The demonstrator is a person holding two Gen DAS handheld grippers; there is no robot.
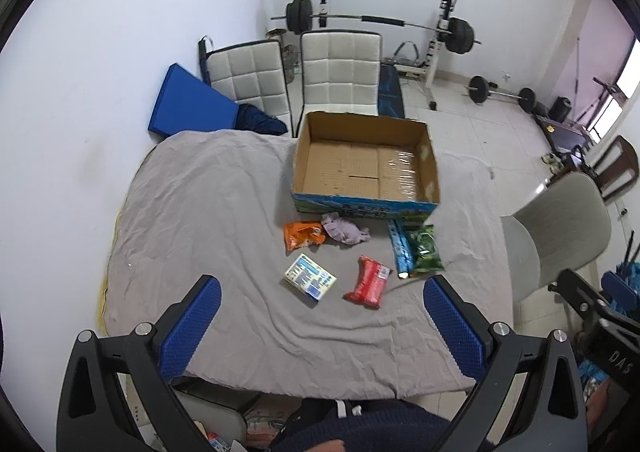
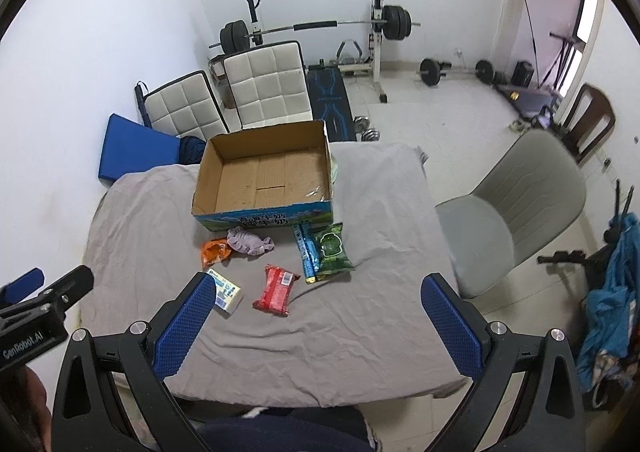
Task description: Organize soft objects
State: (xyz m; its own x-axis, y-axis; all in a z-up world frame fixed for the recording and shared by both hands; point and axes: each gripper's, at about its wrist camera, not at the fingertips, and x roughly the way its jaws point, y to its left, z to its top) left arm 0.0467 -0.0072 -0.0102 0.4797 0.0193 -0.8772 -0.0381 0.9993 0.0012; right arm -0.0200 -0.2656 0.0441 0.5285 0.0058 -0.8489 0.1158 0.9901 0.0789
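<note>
An empty open cardboard box point(image 1: 364, 168) point(image 2: 264, 176) stands on a table under a grey cloth point(image 1: 208, 212) point(image 2: 360, 332). In front of it lie an orange packet point(image 1: 302, 234) point(image 2: 214, 250), a purple cloth point(image 1: 346, 230) point(image 2: 250, 241), a white-blue pack point(image 1: 310, 279) point(image 2: 228, 294), a red packet point(image 1: 369, 282) point(image 2: 277, 289), a blue stick pack point(image 1: 400, 250) point(image 2: 306, 252) and a green packet point(image 1: 428, 250) point(image 2: 332, 248). My left gripper point(image 1: 322, 294) and right gripper point(image 2: 318, 292) are open and empty, held above the near table edge.
Two white padded chairs point(image 1: 340, 72) point(image 2: 268, 86) and a blue mat point(image 1: 188, 102) stand behind the table. A grey chair point(image 2: 516, 208) point(image 1: 560, 228) is at the right. Barbell racks and weights point(image 2: 316, 26) fill the far room.
</note>
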